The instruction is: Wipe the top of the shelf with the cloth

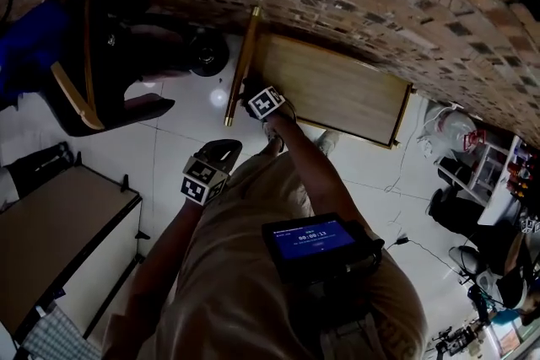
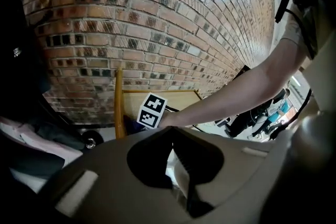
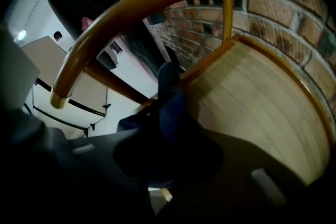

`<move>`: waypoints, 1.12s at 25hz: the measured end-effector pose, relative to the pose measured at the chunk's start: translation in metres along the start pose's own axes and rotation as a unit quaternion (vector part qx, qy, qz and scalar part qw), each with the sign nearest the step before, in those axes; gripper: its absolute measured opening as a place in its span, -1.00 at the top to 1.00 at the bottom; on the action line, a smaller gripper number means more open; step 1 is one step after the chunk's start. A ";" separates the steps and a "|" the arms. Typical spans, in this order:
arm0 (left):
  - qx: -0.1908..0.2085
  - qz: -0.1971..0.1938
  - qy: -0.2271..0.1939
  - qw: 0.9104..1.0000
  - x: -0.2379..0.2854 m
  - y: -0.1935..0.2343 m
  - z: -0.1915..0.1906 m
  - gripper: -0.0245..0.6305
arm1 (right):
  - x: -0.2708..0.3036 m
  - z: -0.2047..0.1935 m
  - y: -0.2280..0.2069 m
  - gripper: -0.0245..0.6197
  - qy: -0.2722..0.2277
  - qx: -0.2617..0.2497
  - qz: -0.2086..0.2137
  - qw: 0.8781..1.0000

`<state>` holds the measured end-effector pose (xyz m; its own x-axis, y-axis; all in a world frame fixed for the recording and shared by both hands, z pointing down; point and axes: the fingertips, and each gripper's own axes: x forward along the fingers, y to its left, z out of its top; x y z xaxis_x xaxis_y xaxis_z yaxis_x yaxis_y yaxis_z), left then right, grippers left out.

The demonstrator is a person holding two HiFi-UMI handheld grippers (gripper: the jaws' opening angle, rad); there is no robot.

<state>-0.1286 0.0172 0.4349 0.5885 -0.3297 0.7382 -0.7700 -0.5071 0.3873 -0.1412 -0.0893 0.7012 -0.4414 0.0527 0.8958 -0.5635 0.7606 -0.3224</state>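
Note:
The wooden shelf top [image 1: 337,88] runs along the brick wall; it also fills the right of the right gripper view [image 3: 262,107]. My right gripper [image 1: 253,93] is at the shelf's left end, shut on a dark blue cloth [image 3: 170,99] that bunches out of its jaws over the shelf's corner. In the head view the cloth is too dark to make out. My left gripper [image 1: 221,153] hangs over the white floor short of the shelf. Its tan jaws [image 2: 169,132] meet at the tips with nothing between them. From there I see the right gripper's marker cube [image 2: 151,110] and forearm.
A yellow wooden pole [image 1: 240,67] stands against the shelf's left end. A dark chair with a curved wooden frame [image 1: 84,80] is further left. A brown table [image 1: 59,228] sits at the lower left. Bags and clutter [image 1: 472,156] crowd the floor right of the shelf.

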 end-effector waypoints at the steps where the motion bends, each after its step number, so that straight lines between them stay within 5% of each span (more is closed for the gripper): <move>1: 0.004 -0.005 -0.002 1.000 0.002 -0.003 0.002 0.91 | -0.002 -0.007 -0.009 0.68 -0.005 -0.004 -0.010 1.000; 13: 0.059 -0.037 0.004 0.998 0.029 -0.036 0.030 0.91 | -0.078 -0.153 -0.125 0.68 0.006 0.070 -0.087 0.994; 28: 0.049 -0.001 -0.009 0.999 0.055 -0.082 0.034 0.91 | -0.175 -0.356 -0.233 0.68 0.088 0.162 -0.180 0.966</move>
<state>-0.0247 0.0141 0.4248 0.5955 -0.3413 0.7273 -0.7407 -0.5837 0.3326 0.3157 -0.0456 0.7286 -0.0670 -0.0457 0.9967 -0.8600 0.5091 -0.0345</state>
